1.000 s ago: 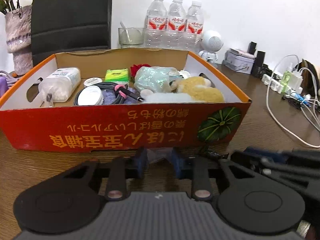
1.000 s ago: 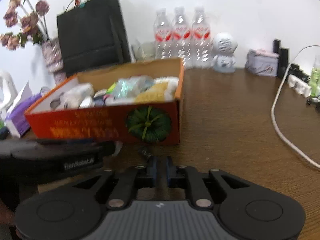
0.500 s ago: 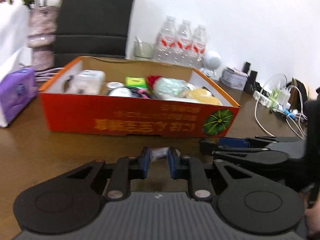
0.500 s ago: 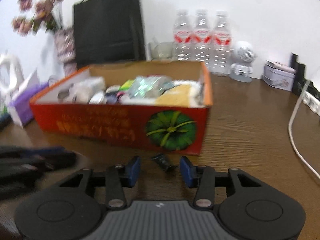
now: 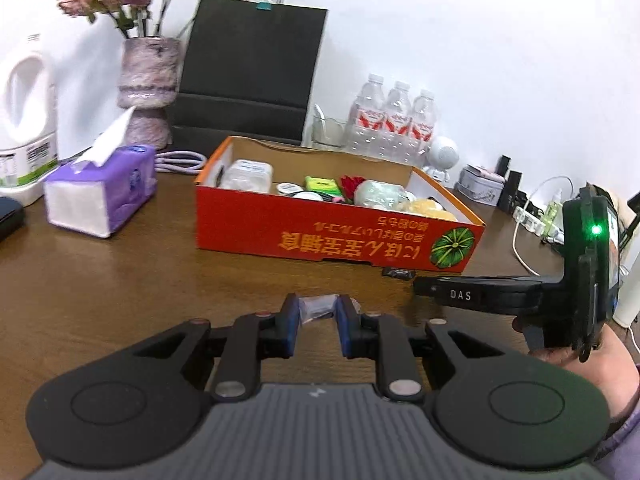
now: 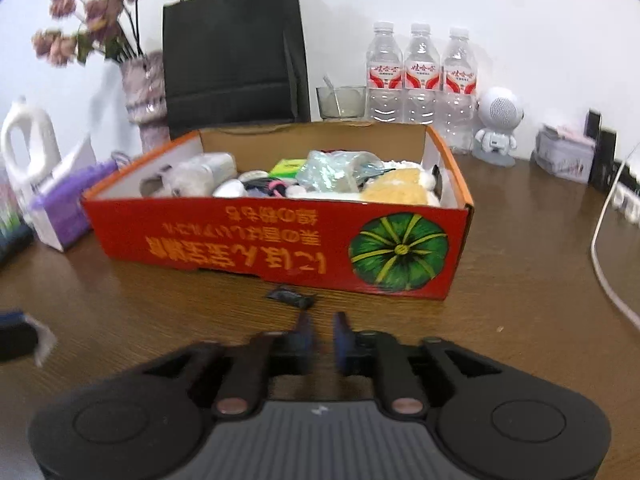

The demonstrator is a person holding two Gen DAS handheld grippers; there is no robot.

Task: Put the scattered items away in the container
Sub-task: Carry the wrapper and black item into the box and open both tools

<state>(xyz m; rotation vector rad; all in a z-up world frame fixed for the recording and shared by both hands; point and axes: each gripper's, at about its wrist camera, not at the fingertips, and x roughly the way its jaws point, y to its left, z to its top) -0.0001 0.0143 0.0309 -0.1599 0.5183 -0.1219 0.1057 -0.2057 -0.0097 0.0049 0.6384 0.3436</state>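
The red cardboard box (image 5: 304,236) holds several items and stands on the brown table; it also shows in the right wrist view (image 6: 240,240). My left gripper (image 5: 318,314) is shut on a small clear-wrapped packet (image 5: 316,307), held in front of the box. A small black packet (image 6: 291,295) lies on the table just in front of the box, also seen in the left wrist view (image 5: 397,272). My right gripper (image 6: 322,328) is empty, its jaws a narrow gap apart, just behind the black packet. Its body shows in the left wrist view (image 5: 480,294).
A purple tissue box (image 5: 102,196), a white jug (image 5: 24,120) and a vase of flowers (image 5: 148,88) stand at the left. A black paper bag (image 5: 248,72), water bottles (image 6: 420,80) and a white speaker figure (image 6: 498,124) line the back. Cables and a power strip (image 5: 532,220) lie at the right.
My left gripper has pulled back and up from the box with the packet in it. My right gripper's jaws have narrowed behind the black packet, which still lies on the table.
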